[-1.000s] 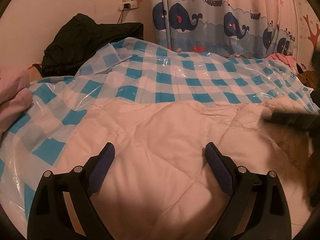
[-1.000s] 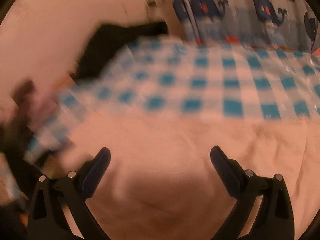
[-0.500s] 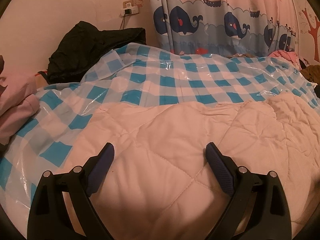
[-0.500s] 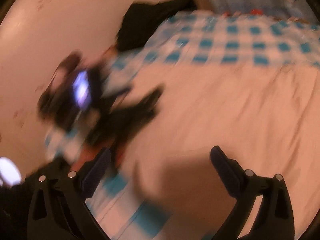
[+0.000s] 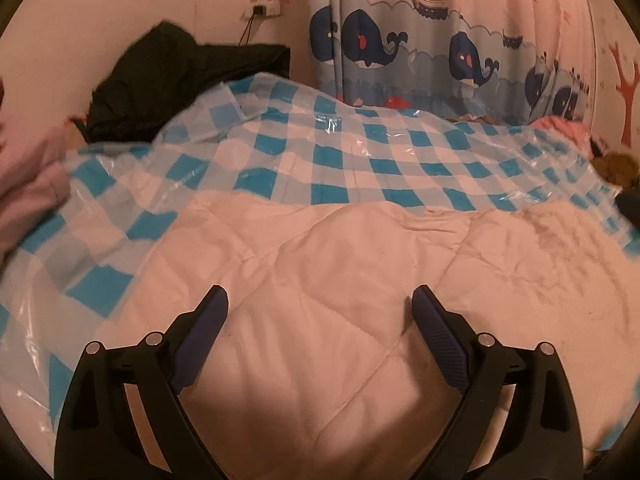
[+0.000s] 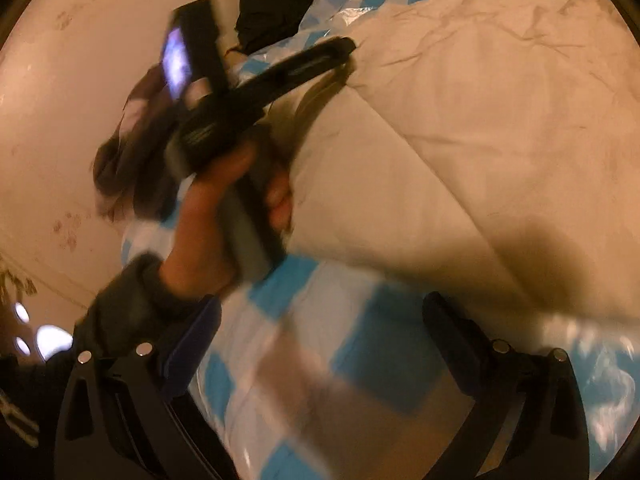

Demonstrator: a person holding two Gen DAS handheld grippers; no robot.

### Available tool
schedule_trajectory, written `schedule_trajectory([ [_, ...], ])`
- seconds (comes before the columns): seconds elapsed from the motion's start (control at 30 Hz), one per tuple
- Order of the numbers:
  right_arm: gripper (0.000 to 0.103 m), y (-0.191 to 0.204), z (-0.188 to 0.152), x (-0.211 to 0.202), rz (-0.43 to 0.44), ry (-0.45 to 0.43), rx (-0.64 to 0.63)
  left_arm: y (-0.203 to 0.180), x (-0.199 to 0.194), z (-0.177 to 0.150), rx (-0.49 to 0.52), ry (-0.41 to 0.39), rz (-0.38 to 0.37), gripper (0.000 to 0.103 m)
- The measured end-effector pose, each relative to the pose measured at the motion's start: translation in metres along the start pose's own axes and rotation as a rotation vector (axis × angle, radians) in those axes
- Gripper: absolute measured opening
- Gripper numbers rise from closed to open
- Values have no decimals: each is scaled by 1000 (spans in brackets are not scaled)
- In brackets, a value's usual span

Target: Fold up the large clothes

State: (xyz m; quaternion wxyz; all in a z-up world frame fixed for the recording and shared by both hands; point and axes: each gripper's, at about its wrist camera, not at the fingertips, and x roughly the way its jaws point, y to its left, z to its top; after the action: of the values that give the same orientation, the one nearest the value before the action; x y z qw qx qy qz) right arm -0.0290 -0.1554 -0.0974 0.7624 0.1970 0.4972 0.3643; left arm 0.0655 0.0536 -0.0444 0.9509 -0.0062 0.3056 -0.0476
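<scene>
Both tongs spread, empty: left tongs (image 5: pixel 318 312) above quilt (image 5: pixel 340 280); right tongs (image 6: pixel 320 328) above checked sheet (image 6: pixel 304 320).

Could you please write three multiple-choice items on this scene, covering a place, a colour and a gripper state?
1. Where does the quilt lie?
A. on the checked sheet
B. on the floor
C. over the curtain

2. What colour are the sheet's checks?
A. red and white
B. blue and white
C. green and yellow

3. How is the left gripper?
A. shut on the quilt
B. shut on the sheet
C. open

Answers: 1 A, sheet shows around the quilt's edges; 2 B, blue squares on white; 3 C, its fingers stand wide apart over the quilt.
</scene>
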Motion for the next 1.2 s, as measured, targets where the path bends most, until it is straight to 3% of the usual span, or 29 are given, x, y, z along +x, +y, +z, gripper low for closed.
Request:
schedule_trajectory([
  [0.1, 97, -4, 21, 11, 94, -37, 70, 19, -14, -1, -66, 34, -29, 89],
  [0.2, 98, -11, 35, 0, 243, -98, 167, 49, -36, -7, -181, 110, -98, 89],
  [0.33, 98, -24, 50, -21, 414, -153, 276, 92, -76, -26, -454, 183, -264, 89],
  [0.4, 98, -24, 57, -27, 438, -165, 291, 94, -88, -38, -513, 198, -336, 89],
  [0.53, 98, -26, 63, -36, 485, -188, 319, 66, -90, -55, -531, 269, -479, 89],
  [0.6, 98, -29, 63, -38, 511, -195, 341, 54, -76, -58, -527, 304, -465, 93],
  [0.67, 98, -36, 64, -40, 524, -196, 358, 52, -56, -65, -596, 357, -487, 93],
  [0.73, 98, -43, 64, -43, 543, -204, 378, 59, -41, -71, -700, 373, -520, 93],
  [0.8, 98, -48, 70, -43, 563, -215, 391, 55, -44, -72, -692, 368, -559, 93],
  [0.83, 97, -52, 72, -46, 578, -224, 403, 53, -46, -74, -686, 379, -591, 93],
  [0.9, 98, -57, 76, -50, 604, -240, 421, 40, -52, -88, -694, 444, -736, 93],
  [0.93, 98, -58, 77, -51, 614, -244, 428, 35, -55, -95, -694, 459, -764, 93],
  [1.03, 98, -60, 75, -50, 630, -245, 455, 24, -52, -94, -644, 438, -705, 93],
  [1.1, 98, -61, 70, -49, 628, -234, 461, 32, -45, -88, -681, 374, -648, 93],
  [1.13, 98, -62, 68, -48, 623, -223, 462, 42, -38, -83, -719, 330, -581, 93],
  [1.2, 98, -60, 62, -42, 572, -157, 462, 56, -27, -74, -752, 266, -514, 93],
])
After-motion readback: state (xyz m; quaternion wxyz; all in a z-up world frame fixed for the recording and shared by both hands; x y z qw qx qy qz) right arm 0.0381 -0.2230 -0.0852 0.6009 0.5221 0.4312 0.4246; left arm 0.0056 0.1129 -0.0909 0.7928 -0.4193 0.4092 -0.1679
